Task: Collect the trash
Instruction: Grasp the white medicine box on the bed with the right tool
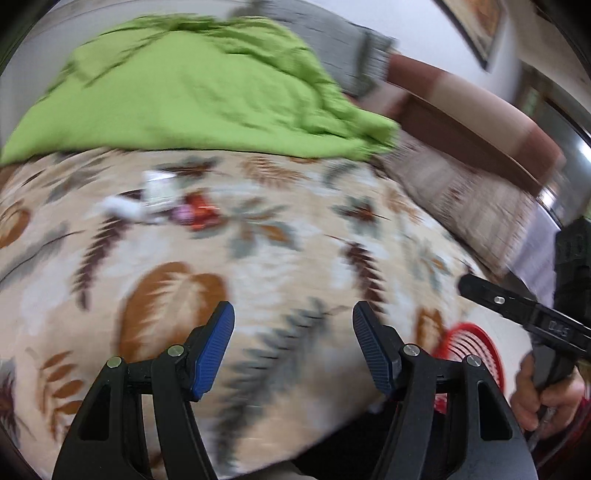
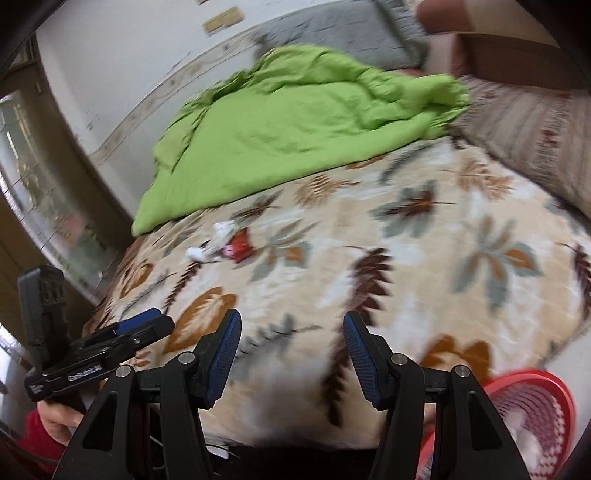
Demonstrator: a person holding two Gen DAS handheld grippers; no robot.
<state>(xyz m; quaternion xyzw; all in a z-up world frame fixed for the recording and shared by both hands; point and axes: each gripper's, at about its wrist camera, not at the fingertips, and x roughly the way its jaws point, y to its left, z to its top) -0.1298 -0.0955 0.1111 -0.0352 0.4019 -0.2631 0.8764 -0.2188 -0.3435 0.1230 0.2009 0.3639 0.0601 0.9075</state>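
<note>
The trash point(image 1: 162, 206), a blurred cluster of white scraps and a red wrapper, lies on the leaf-patterned bedspread point(image 1: 280, 243) just below the green quilt point(image 1: 192, 96); it looks light, soft and crinkly, best pinched at a raised edge; left gripper point(image 1: 293, 350) and right gripper point(image 2: 291, 354) gape empty, well short of it.

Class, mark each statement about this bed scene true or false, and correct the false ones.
1. Both hand-held grippers are empty. True: the left hand-held gripper and the right hand-held gripper stand open with nothing between their pads.
2. The trash lies on the green blanket. False: the trash pile lies on the leaf-patterned bedspread, in front of the green blanket.
3. The basket is blue. False: the basket is red.
4. A grey pillow lies beyond the blanket. True.
</note>
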